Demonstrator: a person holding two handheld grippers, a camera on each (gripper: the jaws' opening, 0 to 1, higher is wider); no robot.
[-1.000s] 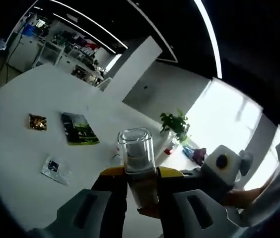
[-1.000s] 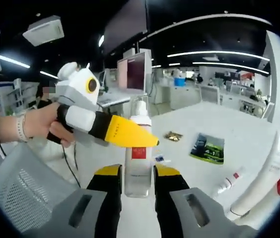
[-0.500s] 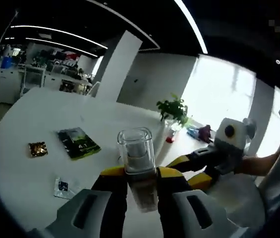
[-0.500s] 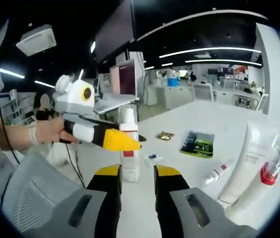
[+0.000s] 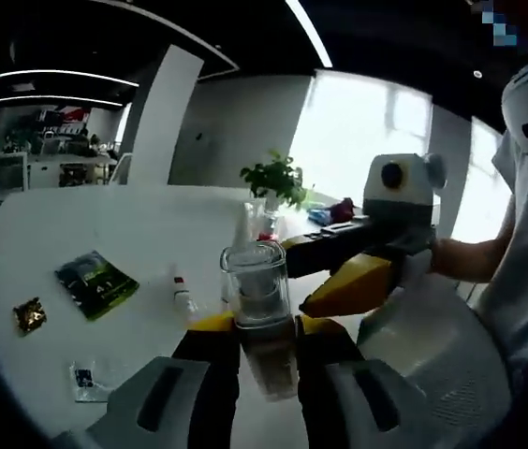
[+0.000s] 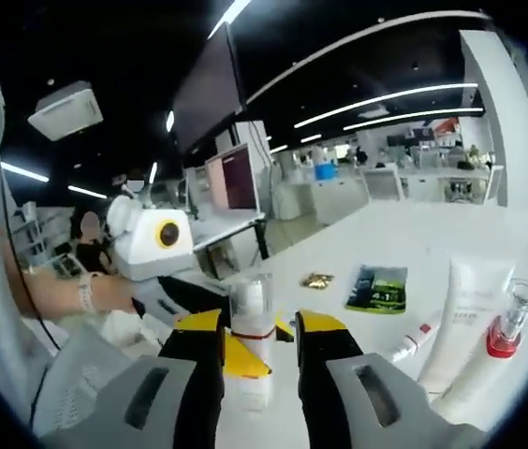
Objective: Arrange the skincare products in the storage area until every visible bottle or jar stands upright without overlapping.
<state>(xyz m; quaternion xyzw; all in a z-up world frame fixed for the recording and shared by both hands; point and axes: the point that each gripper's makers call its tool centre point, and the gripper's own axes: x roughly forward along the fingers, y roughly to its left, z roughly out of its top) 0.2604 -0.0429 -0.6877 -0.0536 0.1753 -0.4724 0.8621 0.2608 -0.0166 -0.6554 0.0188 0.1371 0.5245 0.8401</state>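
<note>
white table (image 5: 77,224) bears green booklet (image 5: 95,278), plant (image 5: 273,180) (far edge).

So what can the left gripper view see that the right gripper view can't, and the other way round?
Left gripper view: a potted plant against a bright window. Right gripper view: a tall white tube, a red-collared bottle beside it, and a monitor. Shared: the clear-capped bottle held by the left gripper, the green packet, the gold packet and the small tube lying on the white table.
</note>
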